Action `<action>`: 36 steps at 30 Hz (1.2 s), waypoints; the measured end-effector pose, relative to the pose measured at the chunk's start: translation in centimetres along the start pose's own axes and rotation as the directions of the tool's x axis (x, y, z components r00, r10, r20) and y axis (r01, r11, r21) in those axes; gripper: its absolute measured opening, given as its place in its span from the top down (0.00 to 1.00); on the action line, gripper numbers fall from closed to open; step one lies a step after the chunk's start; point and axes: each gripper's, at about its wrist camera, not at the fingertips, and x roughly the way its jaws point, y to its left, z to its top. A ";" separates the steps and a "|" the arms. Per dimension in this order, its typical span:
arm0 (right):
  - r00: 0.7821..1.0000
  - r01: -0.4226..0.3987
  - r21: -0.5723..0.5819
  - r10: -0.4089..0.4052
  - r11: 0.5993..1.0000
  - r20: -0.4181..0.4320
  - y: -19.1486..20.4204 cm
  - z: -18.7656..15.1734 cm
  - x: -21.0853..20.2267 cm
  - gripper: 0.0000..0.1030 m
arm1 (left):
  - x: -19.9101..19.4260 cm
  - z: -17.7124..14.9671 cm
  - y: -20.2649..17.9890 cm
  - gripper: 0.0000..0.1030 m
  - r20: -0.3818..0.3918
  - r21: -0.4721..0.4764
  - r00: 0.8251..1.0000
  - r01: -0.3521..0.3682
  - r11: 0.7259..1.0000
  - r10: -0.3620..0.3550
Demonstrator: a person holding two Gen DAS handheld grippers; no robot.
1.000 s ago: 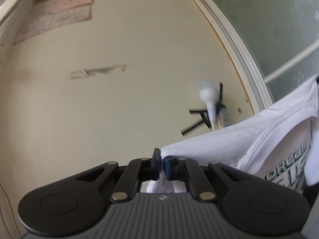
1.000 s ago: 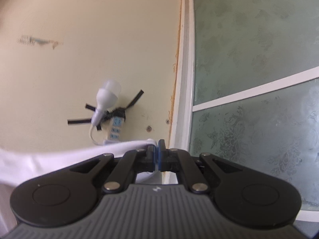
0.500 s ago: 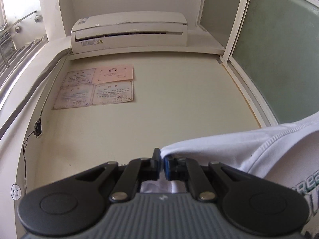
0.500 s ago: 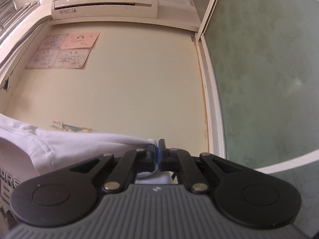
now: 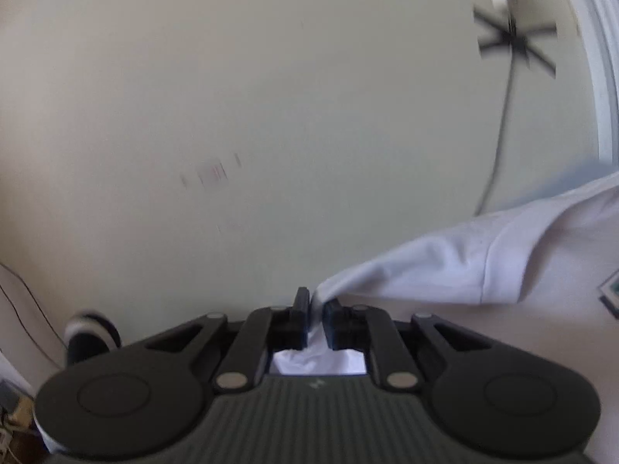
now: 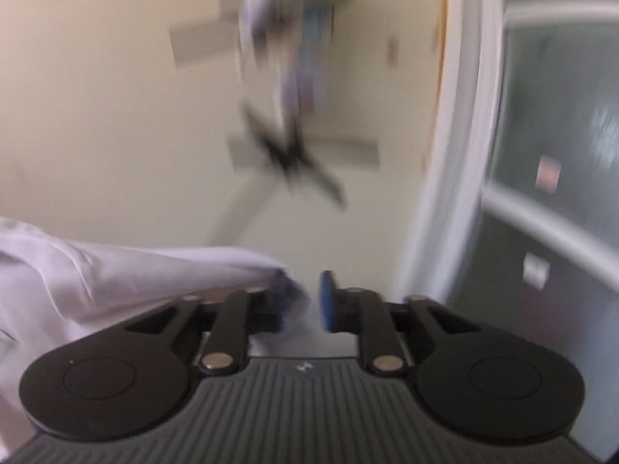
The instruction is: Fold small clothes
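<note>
The setting reads as a room in a home. A plain cream painted wall (image 5: 271,96) carries a power strip (image 6: 315,38) stuck up with crossed strips of black tape (image 5: 516,44), its cable (image 5: 499,135) hanging loose down the paint. At the right edge of the wall stands a white frame (image 6: 460,135) holding panes of greenish frosted glass (image 6: 561,116), much blurred by motion, in the manner of a domestic partition.

We find the white cotton shirt (image 5: 483,270) borne only by the black left gripper (image 5: 315,303), which pinches its near edge. The black right gripper (image 6: 307,290) stands parted, with blurred cloth at its left finger.
</note>
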 end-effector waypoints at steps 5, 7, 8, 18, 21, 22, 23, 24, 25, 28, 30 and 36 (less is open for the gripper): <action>0.976 -0.177 -0.012 0.174 0.984 -0.130 1.8 -7.5 1.5 0.68 | -0.5 -3.6 -0.3 0.90 0.008 0.016 0.995 0.099 0.995 -0.099; 0.961 -0.253 -0.035 0.247 0.967 -0.120 2.2 -7.6 0.2 0.68 | -1.8 -3.0 0.2 0.90 0.040 0.008 0.985 0.170 0.985 -0.170; 0.945 -0.309 -0.033 0.303 0.951 -0.123 2.4 -7.4 -0.3 0.68 | -2.3 -2.1 0.5 0.89 0.042 0.002 0.976 0.214 0.977 -0.214; 0.786 -0.498 0.118 0.505 0.859 -0.355 7.8 -6.5 6.6 0.77 | 2.0 -1.9 -1.1 0.89 -0.239 -0.098 0.830 0.496 0.863 -0.505; 0.783 -0.509 0.144 0.526 0.849 -0.332 9.3 -5.7 9.2 0.77 | 5.2 -1.7 -2.3 0.89 -0.276 -0.164 0.791 0.521 0.838 -0.546; 0.795 -0.497 0.155 0.519 0.854 -0.313 9.8 -5.1 10.6 0.77 | 6.2 -1.4 -2.7 0.88 -0.267 -0.182 0.797 0.511 0.840 -0.542; 0.814 -0.472 0.161 0.498 0.867 -0.299 10.3 -4.6 11.9 0.77 | 7.0 -0.8 -3.0 0.87 -0.236 -0.183 0.815 0.498 0.848 -0.530; 0.840 -0.436 0.164 0.465 0.885 -0.279 10.8 -4.0 13.6 0.77 | 7.7 0.0 -3.1 0.87 -0.203 -0.172 0.846 0.465 0.869 -0.493; 0.868 -0.391 0.173 0.425 0.904 -0.258 11.0 -3.5 14.9 0.76 | 8.3 0.7 -3.0 0.86 -0.165 -0.175 0.889 0.400 0.900 -0.427; 0.920 -0.256 0.206 0.303 0.945 -0.249 10.9 -2.5 17.0 0.74 | 10.4 2.3 -0.7 0.81 -0.131 -0.273 0.960 0.203 0.940 -0.245; 0.912 -0.279 0.275 0.343 0.920 -0.224 9.2 -2.0 15.9 0.74 | 10.6 2.2 1.9 0.79 -0.135 -0.356 0.962 0.178 0.917 -0.239; 0.919 -0.335 0.327 0.383 0.884 -0.093 0.8 -3.0 5.6 0.57 | 5.5 -1.1 7.8 0.58 -0.080 -0.413 0.985 0.105 0.904 -0.151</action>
